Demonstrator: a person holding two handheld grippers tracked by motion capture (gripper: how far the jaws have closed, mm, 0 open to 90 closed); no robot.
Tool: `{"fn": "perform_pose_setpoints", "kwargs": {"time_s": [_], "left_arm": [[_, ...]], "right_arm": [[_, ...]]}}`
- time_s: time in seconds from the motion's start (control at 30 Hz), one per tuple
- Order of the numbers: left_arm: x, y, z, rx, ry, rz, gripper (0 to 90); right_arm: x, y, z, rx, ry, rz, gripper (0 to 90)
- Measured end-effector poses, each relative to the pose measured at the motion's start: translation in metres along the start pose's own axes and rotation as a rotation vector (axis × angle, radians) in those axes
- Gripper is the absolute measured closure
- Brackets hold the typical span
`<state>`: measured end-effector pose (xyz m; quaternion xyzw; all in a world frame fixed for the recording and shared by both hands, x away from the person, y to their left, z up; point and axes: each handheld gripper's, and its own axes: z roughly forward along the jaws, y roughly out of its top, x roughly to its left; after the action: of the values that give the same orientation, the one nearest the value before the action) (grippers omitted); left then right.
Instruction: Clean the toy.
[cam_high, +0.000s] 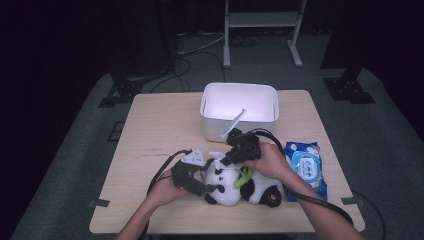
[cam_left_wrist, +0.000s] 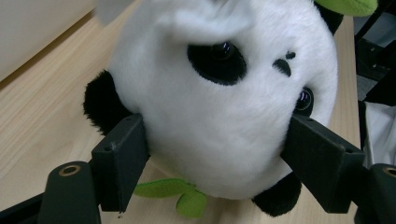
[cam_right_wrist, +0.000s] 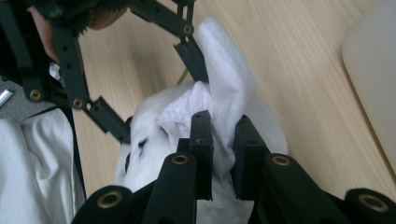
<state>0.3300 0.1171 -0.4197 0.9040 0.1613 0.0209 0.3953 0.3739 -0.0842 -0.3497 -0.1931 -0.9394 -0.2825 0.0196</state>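
A black-and-white panda plush (cam_high: 235, 186) lies on the wooden table (cam_high: 160, 130) near the front edge, with a green leaf (cam_high: 244, 177) at its neck. My left gripper (cam_high: 202, 189) comes in from the left, and its jaws press on both sides of the panda's head (cam_left_wrist: 224, 107), denting the fur. My right gripper (cam_high: 225, 161) reaches down from behind the head and is shut on a crumpled white wipe (cam_right_wrist: 224, 93). The wipe rests against the top of the panda's head. In the right gripper view the left gripper (cam_right_wrist: 154, 93) straddles the head farther off.
A white rectangular bin (cam_high: 239, 102) stands just behind the grippers, with a white strip (cam_high: 234, 122) leaning on its front wall. A blue pack of wet wipes (cam_high: 306, 165) lies to the right of the panda. Bare tabletop stretches to the left.
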Motion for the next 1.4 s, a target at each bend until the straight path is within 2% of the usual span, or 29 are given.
{"fn": "perform_pose_setpoints", "kwargs": {"time_s": [0.2,0.3,0.47,0.73,0.93,1.4], "left_arm": [[-0.002,0.0,0.0,0.016,0.011,0.017,22.6],[-0.001,0.0,0.0,0.01,0.007,0.01,22.6],[-0.001,0.0,0.0,0.007,0.009,0.004,22.6],[0.001,0.0,0.0,0.011,0.007,0.001,22.2],[0.002,0.0,-0.002,0.011,0.001,0.003,21.7],[0.007,-0.003,-0.014,-0.006,0.012,-0.011,20.5]], "right_arm": [[-0.004,0.012,0.012,0.008,0.01,-0.004,79.8],[-0.007,0.01,0.011,0.007,0.007,0.008,79.7],[-0.011,0.0,0.001,0.001,-0.018,0.028,79.7],[-0.012,-0.027,-0.02,-0.009,-0.04,0.057,79.4],[-0.006,-0.039,-0.029,-0.023,-0.044,0.069,78.7],[0.022,-0.03,-0.025,-0.035,-0.018,-0.004,78.6]]}}
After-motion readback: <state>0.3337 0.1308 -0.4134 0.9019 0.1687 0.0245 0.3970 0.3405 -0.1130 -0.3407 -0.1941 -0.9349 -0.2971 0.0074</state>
